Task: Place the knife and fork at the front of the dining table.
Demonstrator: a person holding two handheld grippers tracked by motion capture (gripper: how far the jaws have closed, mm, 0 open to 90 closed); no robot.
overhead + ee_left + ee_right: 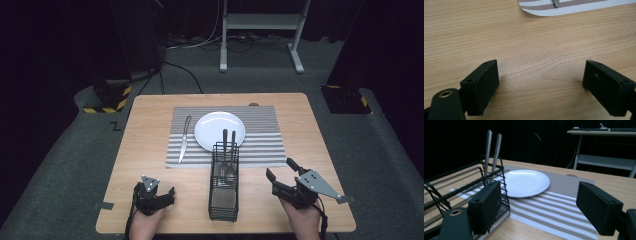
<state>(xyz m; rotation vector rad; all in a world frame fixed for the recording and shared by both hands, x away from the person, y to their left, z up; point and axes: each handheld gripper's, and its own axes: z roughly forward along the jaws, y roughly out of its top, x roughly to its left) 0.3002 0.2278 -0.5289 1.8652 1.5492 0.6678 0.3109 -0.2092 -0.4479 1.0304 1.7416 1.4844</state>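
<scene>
While both hands rest at the near edge of the light wooden table (150, 125), a grey-and-white striped rectangular placemat (260, 145) lies at the table's middle and far part. A round white plate (212, 125) sits on the placemat, and a silver table knife (184, 138) lies on the mat just left of the plate, its tip pointing toward the near side. A black wire cutlery basket (223, 200) stands upright in front of the plate, its far end overlapping the near edge of the mat; two metal utensil handles (229, 140) stick up out of its far end, side by side.

The left gripper (156, 196) sits on the table near the left corner, well left of the basket, its jaws spread wide with bare wood between them. The right gripper (284, 175) is to the right of the basket, near it but apart, its jaws likewise spread wide and holding nothing. In the right gripper view, the basket stands just behind the left jaw, with the plate and mat beyond.
</scene>
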